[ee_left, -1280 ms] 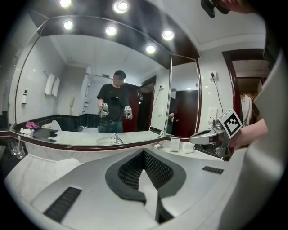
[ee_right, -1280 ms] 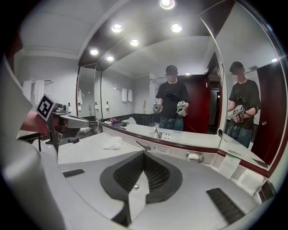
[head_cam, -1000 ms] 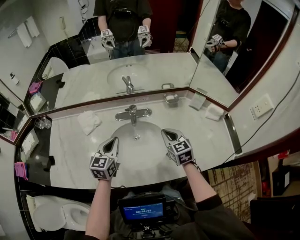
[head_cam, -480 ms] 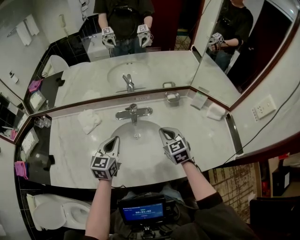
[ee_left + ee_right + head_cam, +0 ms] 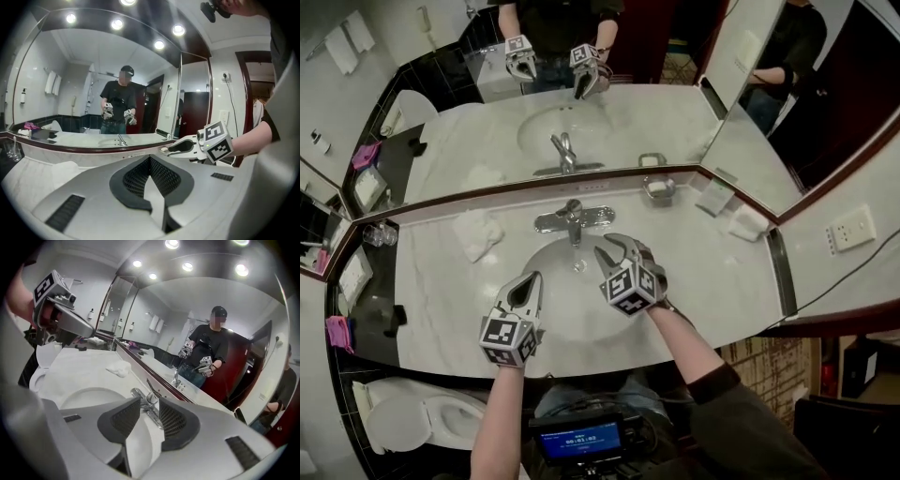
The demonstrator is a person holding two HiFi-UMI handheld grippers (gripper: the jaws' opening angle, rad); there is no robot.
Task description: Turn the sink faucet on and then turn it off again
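Observation:
The chrome faucet (image 5: 572,217) stands behind the white sink basin (image 5: 546,309), and no water shows running. My right gripper (image 5: 614,247) hovers over the basin just in front of the faucet. Its jaws have just been opening and nothing is between them. In the right gripper view the faucet (image 5: 137,392) shows through the gap of the right gripper (image 5: 149,401), still some way off. My left gripper (image 5: 528,278) is shut and empty over the basin's left side. The left gripper (image 5: 149,157) is also shut in its own view, with the right gripper (image 5: 171,149) ahead at the right.
A white washcloth (image 5: 476,234) lies left of the faucet, a soap dish (image 5: 659,189) to its right, and a folded towel (image 5: 748,223) further right. Glasses (image 5: 380,234) stand at the far left. A large mirror backs the marble counter (image 5: 712,281). A toilet (image 5: 422,422) sits below left.
My right gripper has moved forward and left toward the faucet, rolled, and opened its jaws. My left gripper has barely shifted. The head view has tilted a little.

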